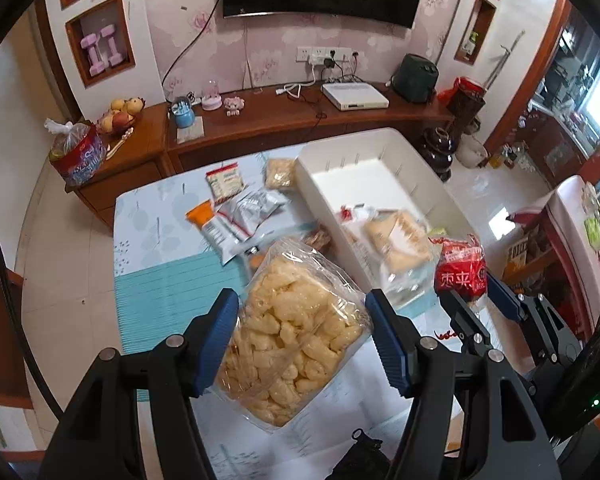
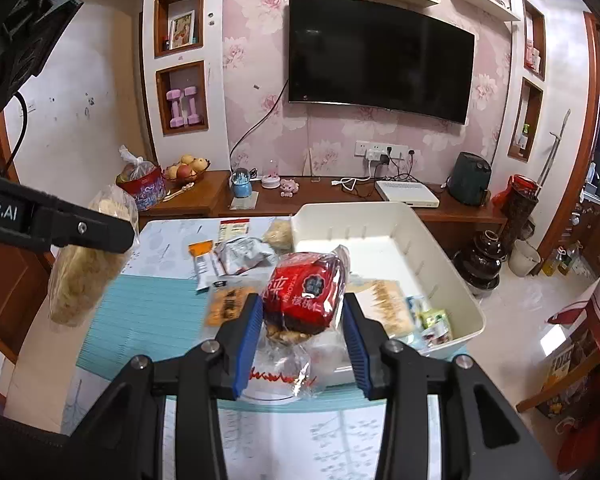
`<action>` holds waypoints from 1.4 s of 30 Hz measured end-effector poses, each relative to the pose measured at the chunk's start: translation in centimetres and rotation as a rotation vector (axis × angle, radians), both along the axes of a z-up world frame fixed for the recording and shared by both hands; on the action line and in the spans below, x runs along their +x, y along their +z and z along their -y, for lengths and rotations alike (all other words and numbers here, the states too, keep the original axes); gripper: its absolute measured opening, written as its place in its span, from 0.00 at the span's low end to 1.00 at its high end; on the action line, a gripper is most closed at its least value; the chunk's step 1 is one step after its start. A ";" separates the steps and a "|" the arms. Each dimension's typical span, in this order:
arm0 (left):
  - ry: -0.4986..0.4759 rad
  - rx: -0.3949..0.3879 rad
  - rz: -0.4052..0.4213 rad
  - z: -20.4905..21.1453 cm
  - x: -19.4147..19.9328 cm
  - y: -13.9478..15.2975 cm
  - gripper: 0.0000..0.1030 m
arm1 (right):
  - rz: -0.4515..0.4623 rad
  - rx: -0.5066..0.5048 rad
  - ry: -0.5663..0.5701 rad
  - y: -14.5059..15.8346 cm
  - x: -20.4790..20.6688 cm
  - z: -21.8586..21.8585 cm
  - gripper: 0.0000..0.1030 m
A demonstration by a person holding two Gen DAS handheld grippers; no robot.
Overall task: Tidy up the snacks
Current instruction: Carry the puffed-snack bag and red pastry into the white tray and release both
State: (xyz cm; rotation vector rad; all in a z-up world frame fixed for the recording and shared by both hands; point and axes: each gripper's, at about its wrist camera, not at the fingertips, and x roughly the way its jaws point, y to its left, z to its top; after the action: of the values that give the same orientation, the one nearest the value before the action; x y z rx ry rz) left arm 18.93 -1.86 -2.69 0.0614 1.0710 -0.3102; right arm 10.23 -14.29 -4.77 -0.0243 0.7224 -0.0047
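Observation:
A clear bag of yellow puffed snacks [image 1: 296, 332] hangs above the table, with my left gripper [image 1: 304, 338] shut on its sides. The right wrist view shows the same bag [image 2: 84, 268] at the far left under one of the left gripper's fingers [image 2: 88, 229]. My right gripper [image 2: 300, 320] is shut on a red packet in clear wrap [image 2: 306, 294], held just left of the white bin [image 2: 380, 209]. In the left wrist view the red packet [image 1: 460, 272] hangs at the right, near the bin [image 1: 380, 146]. A beige packet [image 1: 398, 240] and small green packs [image 2: 434, 320] lie in the bin.
Loose snacks lie on the table [image 1: 160, 216]: an orange packet [image 1: 200, 213], silver packets [image 1: 256, 206], a red-and-white packet [image 1: 225, 180] and a pale bag [image 1: 279, 173]. A teal mat [image 1: 172, 292] covers the near left. A wooden TV cabinet [image 1: 260, 120] stands behind.

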 end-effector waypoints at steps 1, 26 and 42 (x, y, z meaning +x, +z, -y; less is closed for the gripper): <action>0.010 -0.005 0.002 0.6 0.1 0.2 0.63 | 0.003 0.000 0.007 0.1 0.2 0.7 0.39; 0.168 -0.178 0.048 16.0 6.8 -2.8 0.63 | -0.005 -0.097 0.243 -1.0 8.0 16.4 0.40; 0.238 -0.249 0.094 17.1 8.2 -3.2 0.81 | -0.022 -0.024 0.264 -1.6 10.0 18.7 0.48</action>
State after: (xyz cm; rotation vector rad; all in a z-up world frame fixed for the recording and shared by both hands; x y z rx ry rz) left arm 27.17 -18.92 -5.88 -0.2703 0.9284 -0.2215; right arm 20.21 -33.02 -6.35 -0.1426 0.7369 0.2397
